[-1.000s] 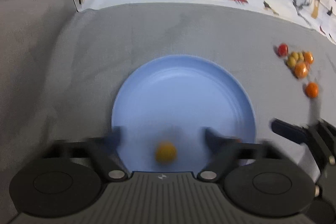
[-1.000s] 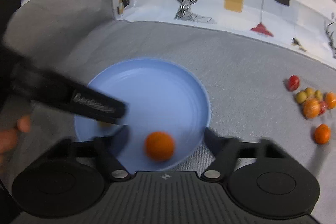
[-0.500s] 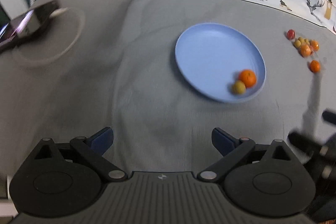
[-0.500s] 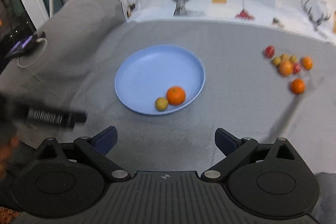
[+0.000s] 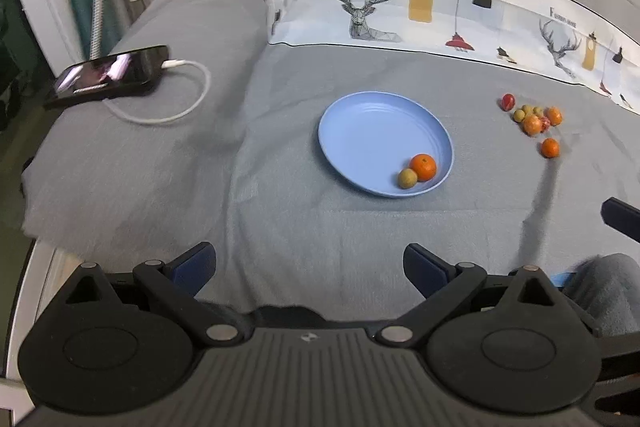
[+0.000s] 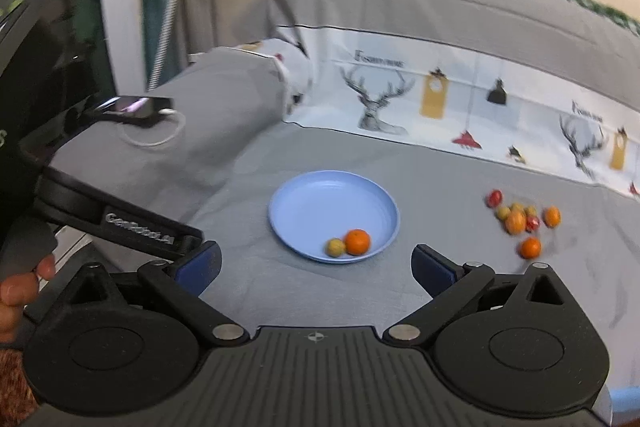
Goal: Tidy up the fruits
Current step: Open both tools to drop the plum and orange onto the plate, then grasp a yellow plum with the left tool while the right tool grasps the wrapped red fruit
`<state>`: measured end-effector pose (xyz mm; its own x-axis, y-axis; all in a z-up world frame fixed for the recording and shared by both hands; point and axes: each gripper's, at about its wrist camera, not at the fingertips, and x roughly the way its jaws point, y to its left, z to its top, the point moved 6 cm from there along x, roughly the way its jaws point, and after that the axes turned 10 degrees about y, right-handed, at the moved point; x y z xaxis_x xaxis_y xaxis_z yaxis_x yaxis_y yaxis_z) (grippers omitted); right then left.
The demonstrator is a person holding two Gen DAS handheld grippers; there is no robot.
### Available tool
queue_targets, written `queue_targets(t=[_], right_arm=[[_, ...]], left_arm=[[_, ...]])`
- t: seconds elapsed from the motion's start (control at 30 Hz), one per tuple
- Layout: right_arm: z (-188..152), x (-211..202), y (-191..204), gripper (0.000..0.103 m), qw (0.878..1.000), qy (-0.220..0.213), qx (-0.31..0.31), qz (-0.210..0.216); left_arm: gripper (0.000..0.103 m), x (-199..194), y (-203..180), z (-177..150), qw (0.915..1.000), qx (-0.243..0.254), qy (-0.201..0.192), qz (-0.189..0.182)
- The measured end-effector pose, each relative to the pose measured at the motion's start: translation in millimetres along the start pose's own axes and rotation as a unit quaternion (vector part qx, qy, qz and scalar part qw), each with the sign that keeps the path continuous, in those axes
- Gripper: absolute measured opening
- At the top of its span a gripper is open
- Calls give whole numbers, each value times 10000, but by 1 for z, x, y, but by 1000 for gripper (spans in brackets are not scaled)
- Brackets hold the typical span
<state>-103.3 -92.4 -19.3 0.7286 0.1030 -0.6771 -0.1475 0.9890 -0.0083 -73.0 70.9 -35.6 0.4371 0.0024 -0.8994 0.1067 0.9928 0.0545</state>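
You have two fruits on the blue plate (image 5: 372, 123) so far: an orange (image 5: 423, 167) touching a small yellow-green fruit (image 5: 407, 178) near its front rim. The loose pile of fruit (image 5: 534, 121) lies well apart to the right on the grey cloth (image 5: 280, 219), with one orange (image 5: 550, 147) just beside it. Your left gripper (image 5: 308, 267) and right gripper (image 6: 316, 265) both hang spread wide and empty. A phone (image 5: 108, 75) charges on the raised cushion; a deer-print sheet (image 5: 400, 7) lines the back.
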Motion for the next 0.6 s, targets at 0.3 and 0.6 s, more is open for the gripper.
queue_targets(t=[0.3,0.6], right_arm=[[-6,-22,3,102,9998,-209,-21,-39],[-8,-21,0,102,9998,-190,55,-83]], left_arm=[[101,-14,0,-18,9999,-39,-150,-12],[103,-16,-8,-20,9997,155,-193,63]])
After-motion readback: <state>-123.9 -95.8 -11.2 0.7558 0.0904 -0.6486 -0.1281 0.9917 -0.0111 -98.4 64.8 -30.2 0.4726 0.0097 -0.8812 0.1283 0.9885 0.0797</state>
